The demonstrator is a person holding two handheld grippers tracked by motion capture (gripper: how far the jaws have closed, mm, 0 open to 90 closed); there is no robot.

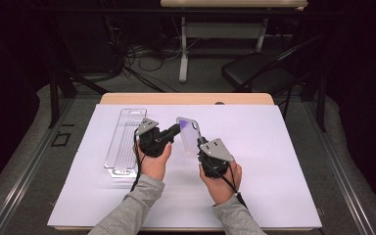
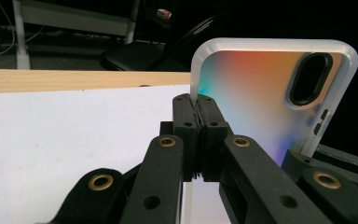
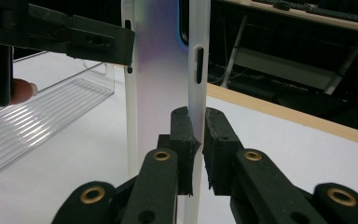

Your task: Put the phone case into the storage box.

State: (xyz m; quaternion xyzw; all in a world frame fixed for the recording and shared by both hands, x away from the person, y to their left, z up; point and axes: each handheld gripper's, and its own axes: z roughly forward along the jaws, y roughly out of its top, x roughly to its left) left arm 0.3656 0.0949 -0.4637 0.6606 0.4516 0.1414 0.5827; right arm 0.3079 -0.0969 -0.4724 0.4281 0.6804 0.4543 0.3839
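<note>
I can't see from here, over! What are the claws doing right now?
Left claw and right claw both shut on clear-rimmed iridescent phone case, held above the white table sheet. Clear ribbed plastic tray lies left, apart. Nothing in the way.

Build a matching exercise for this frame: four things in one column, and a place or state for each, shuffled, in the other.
Things:
1. phone case
2. clear tray
3. left gripper
4. right gripper

Places or states:
A. lies flat on the white sheet at the person's left
B. held up off the table between both grippers
C. fingers shut on the case's side rail, the one with the button slots
D. fingers shut on the case's other edge, near its rounded top corner

Pairs: 1-B, 2-A, 3-D, 4-C
</note>
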